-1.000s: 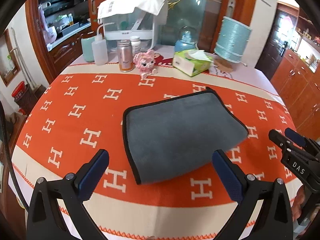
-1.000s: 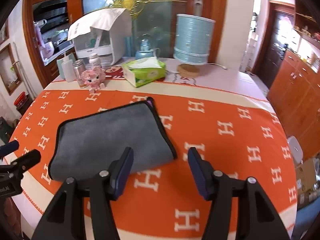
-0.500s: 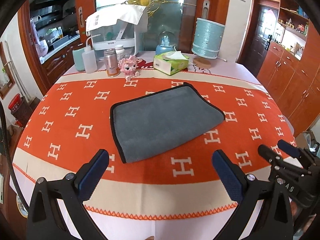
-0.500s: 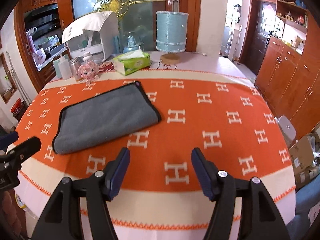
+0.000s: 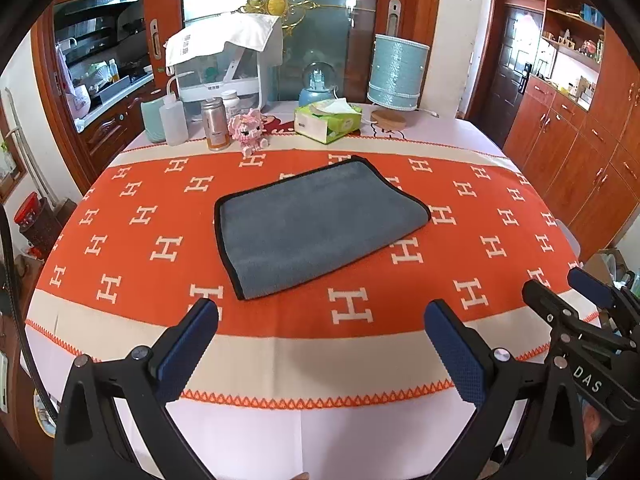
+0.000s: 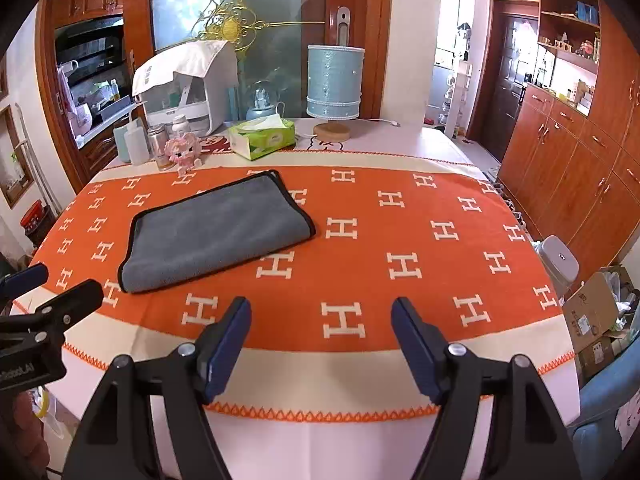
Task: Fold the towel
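Both grippers pulled back, left gripper spread, right gripper spread, plush grey towel folded flat, black-edged, on orange woven tablecloth.

Wooden cabinets, perhaps frosted glass door behind.

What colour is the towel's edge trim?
Black, around a grey towel; clearest in the left wrist view.
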Tool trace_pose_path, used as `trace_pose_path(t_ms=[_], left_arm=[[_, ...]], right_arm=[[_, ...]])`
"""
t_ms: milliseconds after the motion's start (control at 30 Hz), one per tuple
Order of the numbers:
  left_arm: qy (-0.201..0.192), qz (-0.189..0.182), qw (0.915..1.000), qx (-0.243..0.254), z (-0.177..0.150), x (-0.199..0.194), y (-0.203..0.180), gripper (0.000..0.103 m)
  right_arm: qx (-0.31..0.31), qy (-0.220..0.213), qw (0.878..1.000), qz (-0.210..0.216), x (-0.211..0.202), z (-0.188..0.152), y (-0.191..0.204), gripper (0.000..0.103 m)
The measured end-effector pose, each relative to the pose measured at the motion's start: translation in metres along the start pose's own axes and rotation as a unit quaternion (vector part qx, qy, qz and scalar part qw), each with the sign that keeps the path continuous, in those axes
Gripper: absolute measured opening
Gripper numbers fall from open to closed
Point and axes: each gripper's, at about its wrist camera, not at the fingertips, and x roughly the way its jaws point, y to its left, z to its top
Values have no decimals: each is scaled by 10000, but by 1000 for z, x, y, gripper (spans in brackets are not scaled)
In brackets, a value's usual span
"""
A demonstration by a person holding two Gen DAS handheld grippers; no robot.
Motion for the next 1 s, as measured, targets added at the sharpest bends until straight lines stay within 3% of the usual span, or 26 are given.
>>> trace_pose_path(t_ms=[367, 1000], left_arm=[[-87, -17, 9996, 255, -15, -15, -18, 102], [43, 74, 9996, 261, -22, -15, -20, 102]], right_arm=[[21, 100, 9999, -68, -17, -16, 1, 73], [40, 56, 10000, 41, -35, -20, 0, 73]])
